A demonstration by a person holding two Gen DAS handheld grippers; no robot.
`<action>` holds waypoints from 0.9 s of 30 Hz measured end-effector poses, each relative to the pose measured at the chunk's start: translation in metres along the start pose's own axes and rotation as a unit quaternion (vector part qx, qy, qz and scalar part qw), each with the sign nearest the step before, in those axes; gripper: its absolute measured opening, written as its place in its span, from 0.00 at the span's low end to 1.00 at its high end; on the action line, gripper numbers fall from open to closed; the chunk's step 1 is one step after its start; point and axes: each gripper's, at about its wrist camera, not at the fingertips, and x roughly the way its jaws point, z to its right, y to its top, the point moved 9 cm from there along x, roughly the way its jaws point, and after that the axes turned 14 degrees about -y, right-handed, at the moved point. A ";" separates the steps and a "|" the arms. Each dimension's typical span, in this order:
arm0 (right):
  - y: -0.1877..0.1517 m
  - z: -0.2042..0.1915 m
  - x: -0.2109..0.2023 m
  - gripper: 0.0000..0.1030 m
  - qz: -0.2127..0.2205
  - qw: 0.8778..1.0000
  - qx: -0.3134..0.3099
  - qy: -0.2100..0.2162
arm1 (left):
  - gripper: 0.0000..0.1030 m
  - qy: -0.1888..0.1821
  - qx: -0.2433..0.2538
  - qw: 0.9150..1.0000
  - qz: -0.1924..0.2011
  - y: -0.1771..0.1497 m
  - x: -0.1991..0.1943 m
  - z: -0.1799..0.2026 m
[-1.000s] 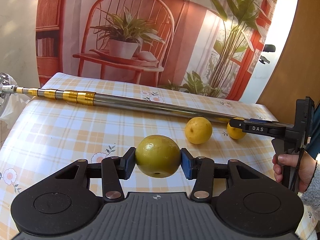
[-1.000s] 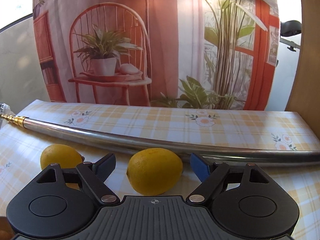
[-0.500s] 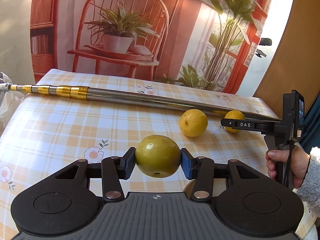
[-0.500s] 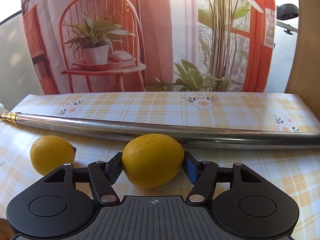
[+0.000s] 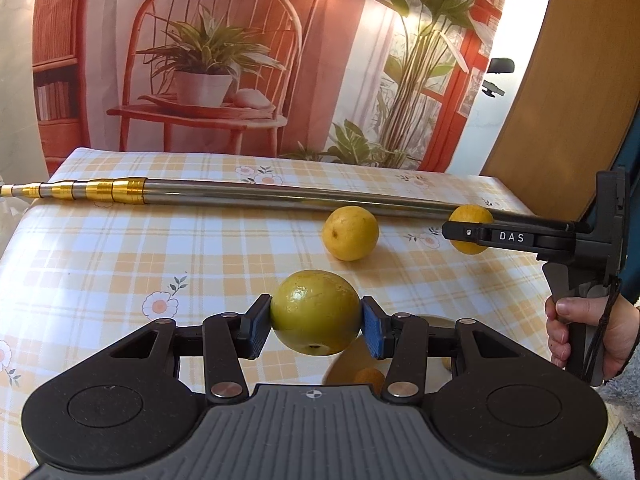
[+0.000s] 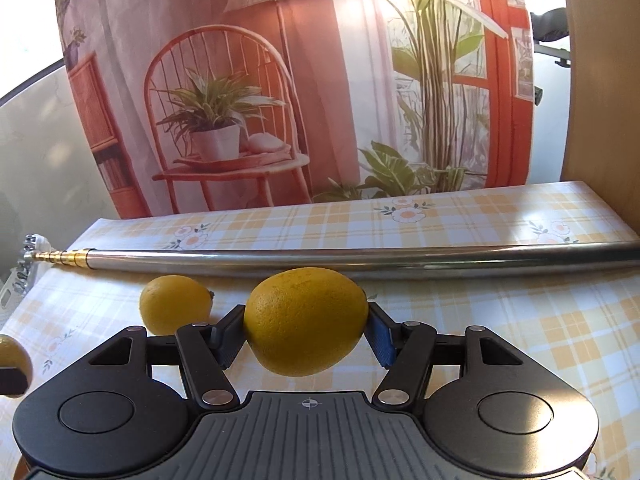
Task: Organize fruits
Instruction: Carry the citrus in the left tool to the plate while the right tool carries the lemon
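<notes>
— What changed?

— Lifted since a second ago: the yellow lemon (image 6: 306,322) that lay loose between my right gripper (image 6: 306,334)'s spread fingers is now pinched by both pads and raised off the checked tablecloth (image 6: 520,320).

— And the left?

— My left gripper (image 5: 316,326) keeps its greenish lemon (image 5: 316,312) clamped, fingers closed to the fruit's width, held above the cloth.

— Anything hidden?

— At four o'clock under that fruit, an orange round thing (image 5: 370,376) shows behind the gripper body; I cannot tell what it is. At one o'clock a third lemon (image 5: 351,233) sits on the cloth, just in front of the steel telescopic pole (image 5: 280,197). My right hand (image 5: 592,332) is cut off at three o'clock.
</notes>
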 end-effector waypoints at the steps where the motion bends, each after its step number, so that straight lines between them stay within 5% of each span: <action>1: 0.000 0.001 -0.005 0.57 0.001 1.000 0.003 0.004 | 0.48 -0.004 0.005 1.000 -0.003 -0.001 0.002 0.003; 19: -0.019 0.010 -0.064 0.57 0.013 0.999 0.034 0.019 | 0.48 -0.065 0.086 0.990 -0.092 -0.023 0.061 0.043; 27: -0.025 0.012 -0.069 0.57 0.011 0.999 0.034 0.015 | 0.48 -0.077 0.086 0.989 -0.096 -0.021 0.067 0.048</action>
